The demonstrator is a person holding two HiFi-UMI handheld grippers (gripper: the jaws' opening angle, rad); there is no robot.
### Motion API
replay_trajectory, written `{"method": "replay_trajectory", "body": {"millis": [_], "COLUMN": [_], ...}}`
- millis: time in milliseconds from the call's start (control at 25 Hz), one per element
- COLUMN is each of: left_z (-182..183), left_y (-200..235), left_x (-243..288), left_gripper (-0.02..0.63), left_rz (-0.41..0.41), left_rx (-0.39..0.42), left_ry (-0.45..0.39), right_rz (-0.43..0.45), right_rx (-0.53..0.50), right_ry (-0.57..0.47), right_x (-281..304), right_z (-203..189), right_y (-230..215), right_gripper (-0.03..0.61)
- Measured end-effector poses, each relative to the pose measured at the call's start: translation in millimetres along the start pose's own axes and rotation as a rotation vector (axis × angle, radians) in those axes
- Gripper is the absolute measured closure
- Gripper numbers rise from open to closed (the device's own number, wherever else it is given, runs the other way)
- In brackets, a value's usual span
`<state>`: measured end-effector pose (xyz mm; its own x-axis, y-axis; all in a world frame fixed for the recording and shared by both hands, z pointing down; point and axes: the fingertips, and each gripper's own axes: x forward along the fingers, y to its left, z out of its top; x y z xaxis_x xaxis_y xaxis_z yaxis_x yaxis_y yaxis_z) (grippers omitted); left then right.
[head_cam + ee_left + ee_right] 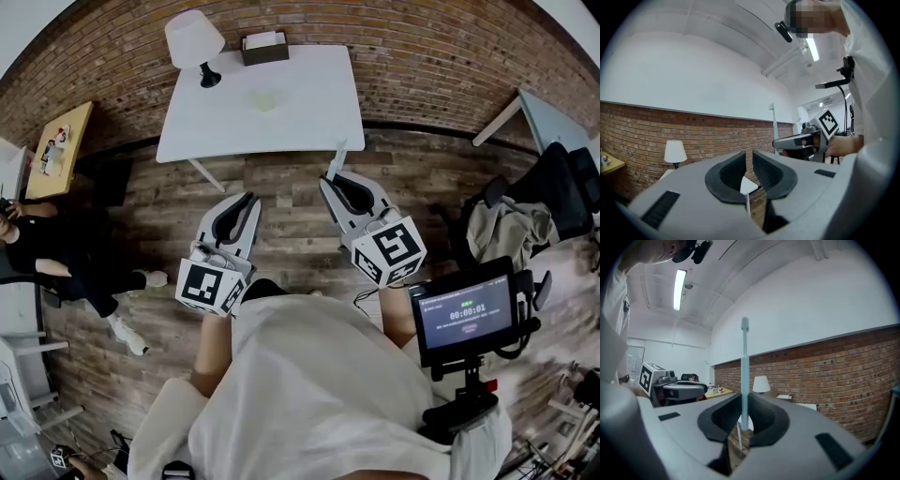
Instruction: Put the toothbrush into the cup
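A pale blue toothbrush (744, 371) stands upright between the jaws of my right gripper (744, 411), which is shut on its handle. In the head view the toothbrush (339, 156) sticks out past the right gripper (330, 180) toward the white table (309, 103). A small translucent greenish cup (266, 99) stands near the table's middle, well beyond both grippers. My left gripper (246, 201) hovers over the wooden floor beside the right one. Its jaws (749, 168) are nearly together and hold nothing. The left gripper view also shows the right gripper (787, 142) with the toothbrush (772, 122).
On the table stand a white lamp (194, 42) and a dark tissue box (264, 47). A small wooden table (61, 145) and a seated person (37, 244) are at the left. At the right are a chair with clothes (525, 216) and a screen on a stand (464, 314).
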<state>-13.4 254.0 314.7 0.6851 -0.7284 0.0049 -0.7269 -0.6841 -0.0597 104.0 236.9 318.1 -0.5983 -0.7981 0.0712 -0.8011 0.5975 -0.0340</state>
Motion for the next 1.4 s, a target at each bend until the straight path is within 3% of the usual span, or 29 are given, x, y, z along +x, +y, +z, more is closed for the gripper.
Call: {"method": "replay_trajectory", "body": {"millis": [240,880,1400], "left_z": [-6.5,-11.4,-21.0], "left_y": [-11.7,9.7,139.1], "left_x": [-1.3,61.0,115.1], "left_gripper": [0.563,0.563,0.563], "left_rz": [0.010,-0.116,-0.132], "left_rx": [-0.020,-0.024,-0.081], "left_ry": [0.017,-0.005,-0.024], "right_rz": [-0.013,-0.114,-0.173], "right_rx": [0.022,0.022,-0.022], "right_ry": [0.002,0.027,0.070], "right_x": [-14.8,7.3,124.6], "right_z": [-7.8,-11.9,14.0], "right_y": [-3.8,-48.1,-83.5], "right_gripper": [0.535,0.535,0.535]}}
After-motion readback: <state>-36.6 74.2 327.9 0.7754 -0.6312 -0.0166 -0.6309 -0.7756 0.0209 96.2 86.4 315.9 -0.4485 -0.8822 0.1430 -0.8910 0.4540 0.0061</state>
